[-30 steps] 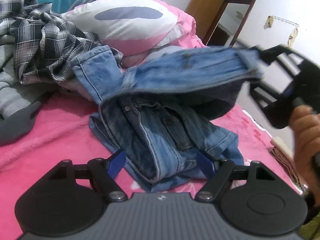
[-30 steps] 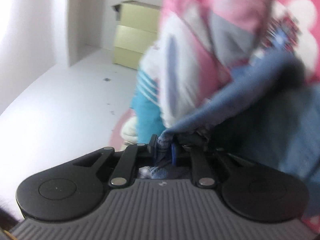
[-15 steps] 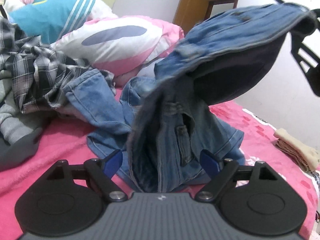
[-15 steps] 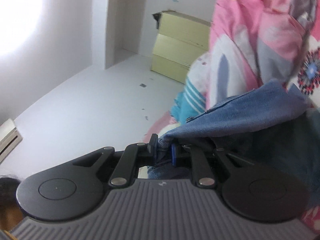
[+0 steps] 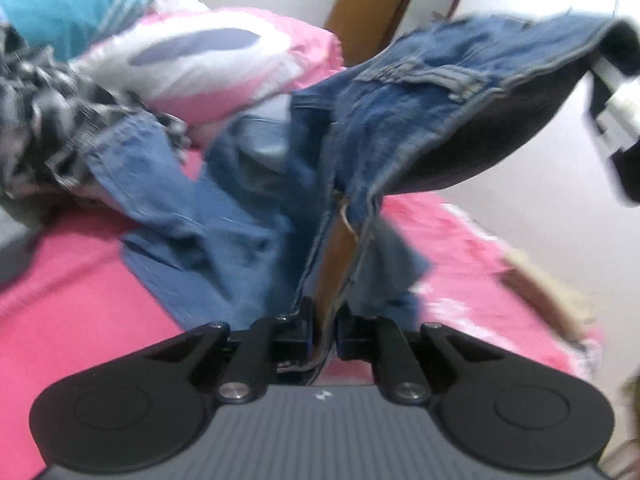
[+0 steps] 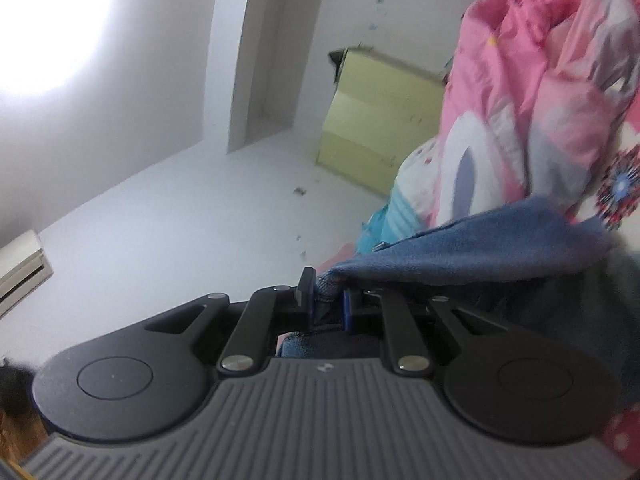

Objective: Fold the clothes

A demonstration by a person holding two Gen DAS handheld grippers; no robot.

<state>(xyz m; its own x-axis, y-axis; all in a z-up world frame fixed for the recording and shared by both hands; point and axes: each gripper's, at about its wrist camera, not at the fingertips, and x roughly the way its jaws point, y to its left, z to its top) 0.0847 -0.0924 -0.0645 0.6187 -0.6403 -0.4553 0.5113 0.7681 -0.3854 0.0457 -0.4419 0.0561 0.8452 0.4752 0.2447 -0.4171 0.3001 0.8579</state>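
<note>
A pair of blue jeans (image 5: 400,112) hangs stretched between both grippers above the pink bedspread (image 5: 76,296). My left gripper (image 5: 324,326) is shut on a lower edge of the jeans, the denim pinched between its pads near the brown inner lining. At the upper right of the left wrist view my right gripper (image 5: 612,92) holds the other end up high. In the right wrist view that gripper (image 6: 326,300) is shut on a denim hem (image 6: 480,256), tilted upward toward the wall. One leg of the jeans (image 5: 168,200) trails on the bed.
A plaid shirt (image 5: 48,112) and grey clothing lie heaped at the left. Pink and white pillows (image 5: 208,60) and a teal garment (image 5: 76,4) sit behind. A wooden door (image 5: 372,12) stands at the back; a yellow cabinet (image 6: 380,120) shows in the right wrist view.
My left gripper, open a moment ago, has shut on the jeans' lower edge. The right gripper has carried its end of the jeans upward, lifting the denim off the bed.
</note>
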